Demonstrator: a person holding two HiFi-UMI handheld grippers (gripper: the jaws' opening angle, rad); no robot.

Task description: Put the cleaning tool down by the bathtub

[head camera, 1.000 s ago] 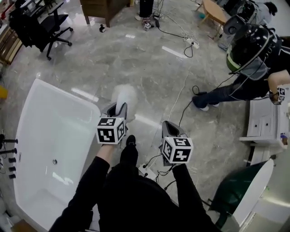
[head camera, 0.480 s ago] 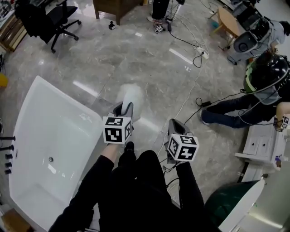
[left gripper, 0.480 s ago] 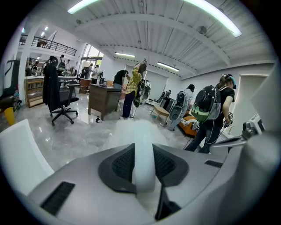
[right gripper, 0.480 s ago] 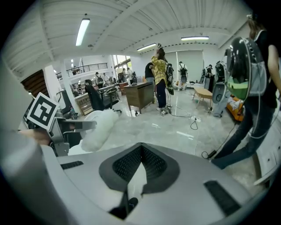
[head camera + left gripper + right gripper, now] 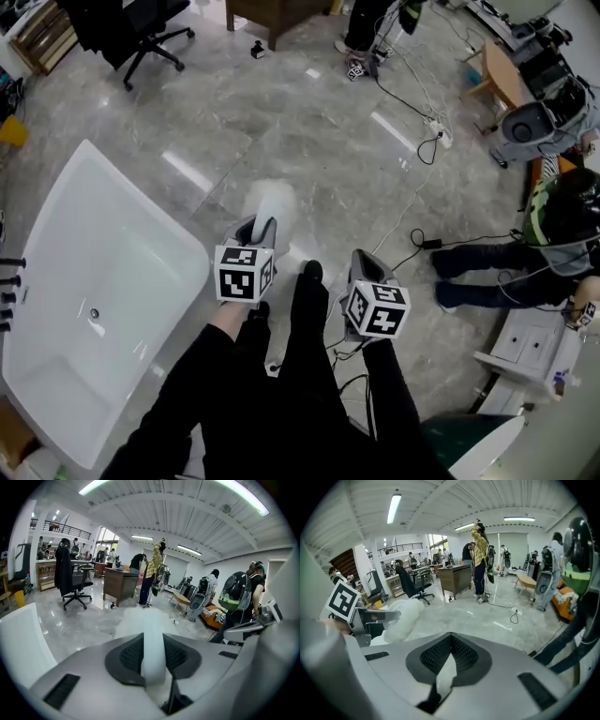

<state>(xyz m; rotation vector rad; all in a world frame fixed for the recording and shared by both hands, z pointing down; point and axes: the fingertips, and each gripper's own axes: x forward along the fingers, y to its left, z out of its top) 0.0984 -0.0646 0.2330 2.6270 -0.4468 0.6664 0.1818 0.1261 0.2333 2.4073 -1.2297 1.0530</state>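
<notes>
Wearer's black shoe [image 5: 312,272] newly forward; helmeted bystander [image 5: 560,211] farther down-right.

cleaning tool [image 5: 269,199]: white, fluffy, in left claw [image 5: 259,225] | bathtub [image 5: 105,251]: white

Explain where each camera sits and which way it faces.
Head view: on the person's head, looking down at bathtub, left gripper, right gripper, own legs.
Left gripper view: rides that gripper, faces the desk; jaws shut on the duster.
Right gripper view: faces the desk too; jaws shut, empty.
Both gripper views share duster and desk.
</notes>
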